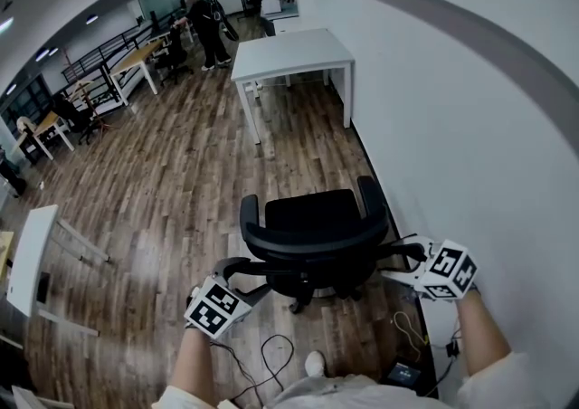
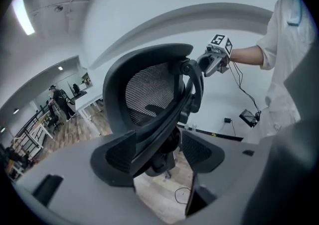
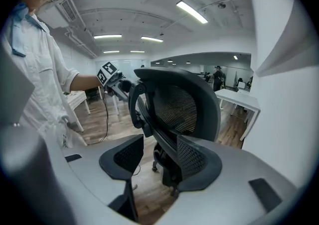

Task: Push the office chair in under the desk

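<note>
Head view: office chair (image 1: pixel 312 235) at centre, its back toward me. The desk (image 1: pixel 289 52) is at 12 o'clock, well apart from it, with open wood floor (image 1: pixel 181 181) between. The wall (image 1: pixel 470 109) runs close along the 3 o'clock side.

Left gripper (image 2: pixel 158 162): jaws wide apart. The backrest's edge frame stands between them, but I read no pad pressing on it, so nothing is held. Right gripper (image 3: pixel 154 162): the same, jaws spread around the opposite edge of the backrest with no grip.

Step, as I judge it: get purchase on both sides of the backrest, then push toward 12 o'clock.
- Close both sides at matching height so the chair does not swivel.
- Push evenly and keep clear of the wall at 3 o'clock.
- Line the seat up between the desk legs before the last stretch.

Hard to make out:
- The casters and base are mostly hidden under the seat.
- I cannot judge whether the armrests will pass under the desktop.
- Cables (image 1: pixel 271 353) lie on the floor at 6 o'clock by my feet, and part of them is cut off.
- The exact pad-to-frame gap is unclear in both gripper views.
</note>
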Motion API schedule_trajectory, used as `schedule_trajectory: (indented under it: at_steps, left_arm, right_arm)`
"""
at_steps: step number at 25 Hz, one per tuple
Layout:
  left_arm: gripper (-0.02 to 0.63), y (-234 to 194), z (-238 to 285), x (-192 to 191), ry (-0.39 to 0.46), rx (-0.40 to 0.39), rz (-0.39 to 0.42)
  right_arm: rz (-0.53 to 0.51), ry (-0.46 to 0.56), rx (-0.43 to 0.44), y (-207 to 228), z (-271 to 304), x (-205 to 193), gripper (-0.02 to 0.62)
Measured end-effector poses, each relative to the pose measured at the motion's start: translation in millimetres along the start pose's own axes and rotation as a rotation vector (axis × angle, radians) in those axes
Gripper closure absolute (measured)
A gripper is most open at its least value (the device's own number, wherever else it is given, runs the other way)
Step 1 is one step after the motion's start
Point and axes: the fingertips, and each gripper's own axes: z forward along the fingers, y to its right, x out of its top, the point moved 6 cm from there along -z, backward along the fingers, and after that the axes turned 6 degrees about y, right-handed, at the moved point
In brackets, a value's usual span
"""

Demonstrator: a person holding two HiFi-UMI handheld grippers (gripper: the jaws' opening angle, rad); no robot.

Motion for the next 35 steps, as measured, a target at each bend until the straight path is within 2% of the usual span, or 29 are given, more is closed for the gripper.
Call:
schedule_trajectory:
  at_steps: [3,8,12,23,28,35]
  left_arm:
    - [0.296,-4,5,-2,-0.070,-0.036,0.042]
    - [0.284,-8,11,-4,-0.119,-0.069,0.067]
    - [0.267,-8,18,-9,-0.190,-0.107,0.101]
    - [0.267,-20,37,-30,-0.350,-0.130,0.153]
    - [0.267,-23,45,-46,-0.448,-0.171,0.170]
    - [0.265,-34,61,-55,-0.510,-0.209,0.212]
  right_arm:
    - [-0.018,-0.033,0.021,7,2,2,0.356]
    - [-0.040,-0.091,0.045,14,8,3,0.337]
    - [-0.076,-0.153,0.060,18,12,-3,0.324]
    - [-0.242,-0.394,0.050,39,25,-23,0.318]
    - [-0.259,-0.480,0.090,48,34,-33,0.318]
    - [-0.323,-0.618,0.133,57,51,-52,0.318]
